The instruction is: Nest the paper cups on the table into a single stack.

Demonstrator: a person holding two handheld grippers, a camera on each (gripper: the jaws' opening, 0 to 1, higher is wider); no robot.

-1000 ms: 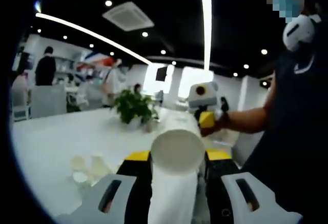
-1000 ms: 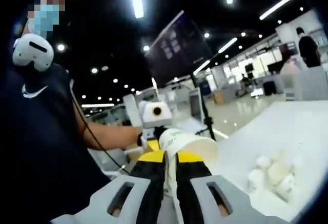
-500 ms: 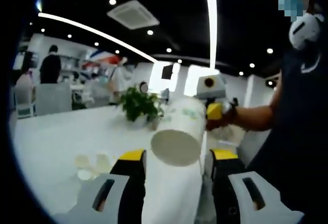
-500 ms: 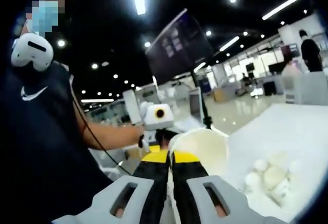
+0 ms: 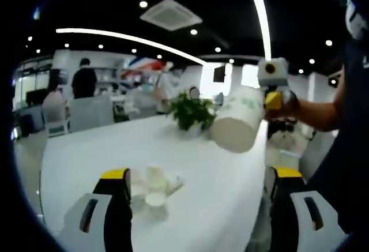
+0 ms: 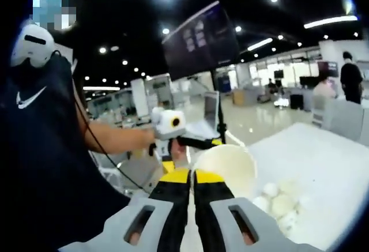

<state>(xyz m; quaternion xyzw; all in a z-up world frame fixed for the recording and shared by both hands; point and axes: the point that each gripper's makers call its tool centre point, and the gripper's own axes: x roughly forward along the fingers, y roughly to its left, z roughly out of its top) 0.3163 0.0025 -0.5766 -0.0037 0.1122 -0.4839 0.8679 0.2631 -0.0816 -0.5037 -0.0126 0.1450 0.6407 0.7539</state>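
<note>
A white paper cup with green print hangs in the air over the table, tilted, its base toward the left gripper view. My right gripper holds it by the rim. In the right gripper view the cup's open mouth faces the camera, and my right gripper is shut on its near rim. I cannot tell how many cups are nested in it. My left gripper is open wide with nothing between its jaws; the left gripper also appears beyond the cup. Several loose cups lie clustered on the white table.
The loose cups lie on the table to the cup's right. A potted green plant stands at the table's far end. The person holding the grippers stands beside the table edge. A dark screen on a stand and people are in the background.
My left gripper, shut on a cup stack a second ago, has opened and drawn back from it. The cup stays in my right gripper, now farther from the left one.
</note>
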